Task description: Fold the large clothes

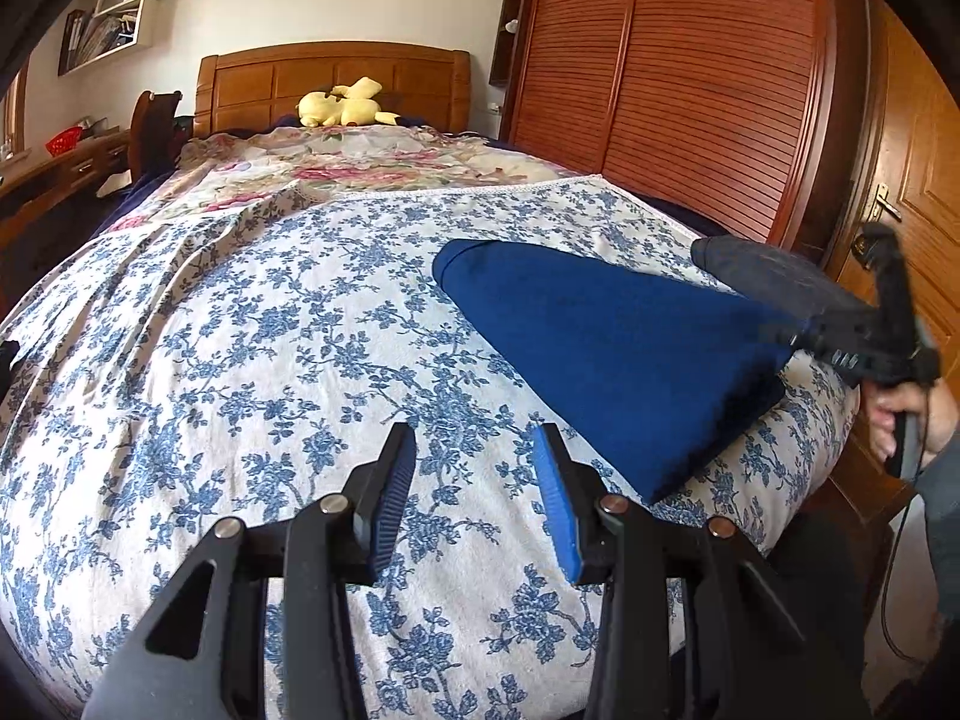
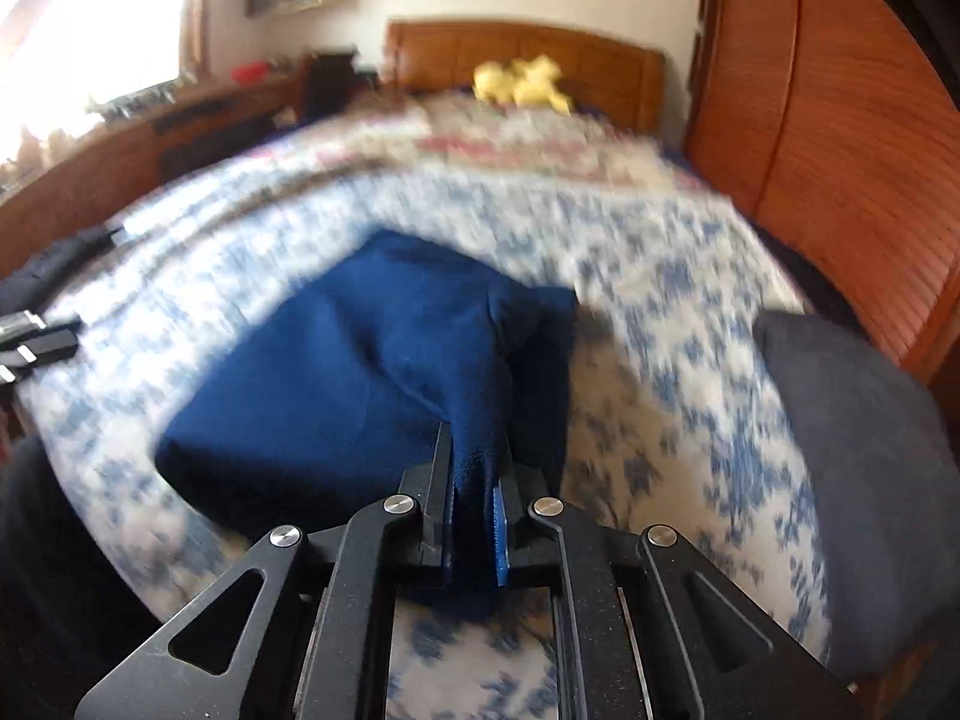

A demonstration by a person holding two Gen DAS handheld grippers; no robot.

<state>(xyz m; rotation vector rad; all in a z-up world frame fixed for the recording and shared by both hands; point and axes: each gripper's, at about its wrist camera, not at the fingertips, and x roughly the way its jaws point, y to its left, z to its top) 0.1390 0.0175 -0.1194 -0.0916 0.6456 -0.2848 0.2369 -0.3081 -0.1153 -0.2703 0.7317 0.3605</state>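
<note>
My right tongs [image 2: 474, 504] are clenched on a bunched edge of the blue garment [image 2: 372, 372], which spreads out ahead of them over the floral bedspread [image 2: 690, 360], partly lifted off it toward the grip. My left tongs [image 1: 477, 504] are released, nothing between the pads, hovering over bare bedspread with the blue garment just ahead and to their right. Dark grey cloth [image 2: 852, 450] lies to the right of the right tongs, yellow plush toy [image 1: 345, 105] far ahead by the headboard [image 1: 336, 78].
</note>
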